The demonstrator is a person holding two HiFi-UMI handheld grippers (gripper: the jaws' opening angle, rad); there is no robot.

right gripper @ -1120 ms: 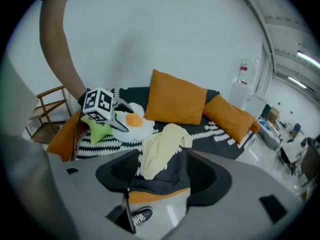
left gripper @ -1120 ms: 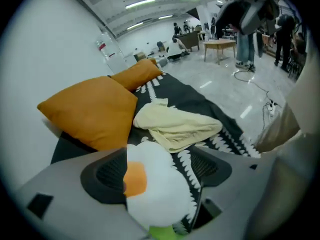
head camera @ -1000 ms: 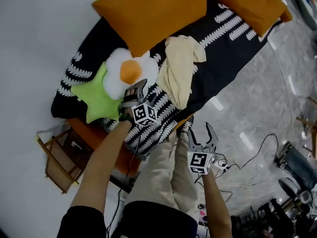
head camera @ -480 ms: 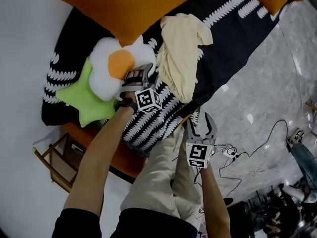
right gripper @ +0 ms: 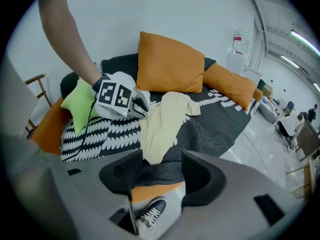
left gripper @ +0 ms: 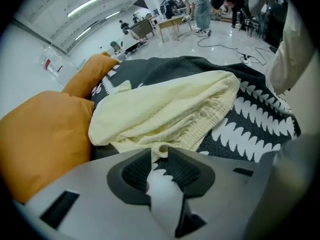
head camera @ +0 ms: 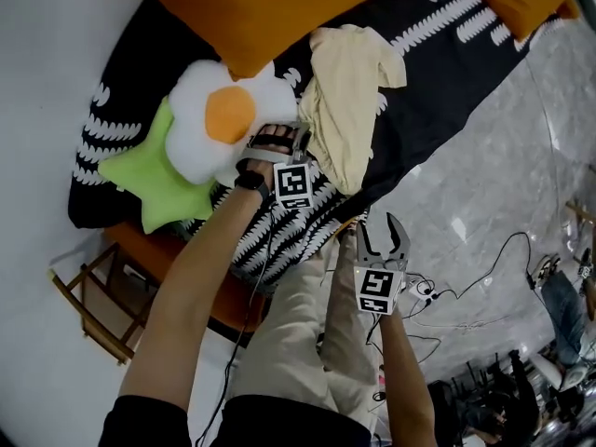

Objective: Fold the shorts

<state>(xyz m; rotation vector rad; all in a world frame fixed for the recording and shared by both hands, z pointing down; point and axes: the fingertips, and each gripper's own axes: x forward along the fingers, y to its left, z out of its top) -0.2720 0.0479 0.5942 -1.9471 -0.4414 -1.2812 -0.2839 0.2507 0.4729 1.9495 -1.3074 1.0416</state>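
The cream shorts [head camera: 343, 101] lie crumpled on a black blanket with white marks [head camera: 438, 73] over a sofa. My left gripper [head camera: 294, 140] is at the shorts' near left edge. In the left gripper view its jaws [left gripper: 160, 159] are closing, and the shorts' ribbed waistband hem [left gripper: 161, 149] lies right at the tips, with a narrow gap still showing between the pads. My right gripper [head camera: 383, 236] hangs over the sofa's front edge, apart from the shorts [right gripper: 162, 121]. Its jaws [right gripper: 159, 171] stand open and are closing slightly, with nothing between them.
Orange pillows [head camera: 270, 7] lie behind the shorts. A fried-egg plush [head camera: 223, 119] and a green star cushion [head camera: 154, 175] sit to the left. A wooden frame [head camera: 88, 305] stands beside the sofa. Cables [head camera: 466, 287] trail on the marble floor. The person's beige trouser legs [head camera: 298, 343] and a shoe [right gripper: 152, 211] are below.
My left gripper has come down against the shorts' near edge and its jaws have narrowed. The right gripper has sunk a little by the sofa's front edge.
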